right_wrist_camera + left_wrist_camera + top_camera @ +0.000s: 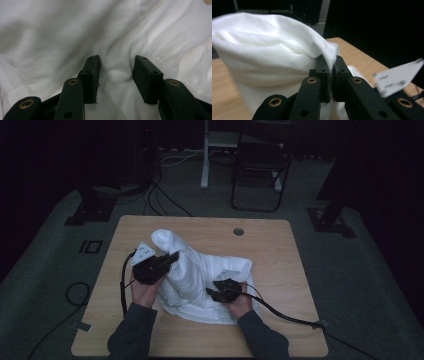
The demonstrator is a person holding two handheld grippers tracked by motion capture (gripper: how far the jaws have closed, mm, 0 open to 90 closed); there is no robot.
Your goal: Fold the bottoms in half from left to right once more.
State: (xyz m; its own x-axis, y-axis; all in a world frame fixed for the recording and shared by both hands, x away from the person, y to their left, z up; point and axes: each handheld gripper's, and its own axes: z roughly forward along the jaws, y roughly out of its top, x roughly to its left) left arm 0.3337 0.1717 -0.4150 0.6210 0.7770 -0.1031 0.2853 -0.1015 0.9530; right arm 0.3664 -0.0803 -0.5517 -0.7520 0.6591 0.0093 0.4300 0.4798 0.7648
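Note:
A white cloth [200, 265] lies bunched in the middle of the wooden table [280, 250]. My left gripper [175, 256] holds one part of it raised into a hump at the left. In the left gripper view the jaws [330, 58] are shut on a fold of the cloth [269, 50], which drapes from them. My right gripper [210, 292] rests low on the near right part of the cloth. Its jaws [116, 58] stand apart, with a soft ridge of the cloth [62, 30] bulging between them.
A round cable hole [238, 231] sits near the table's far edge. Beyond the table stand a dark chair [260, 170] and a white post [205, 160], with cables on the floor. The right gripper's grey plate [398, 76] shows blurred at the right of the left gripper view.

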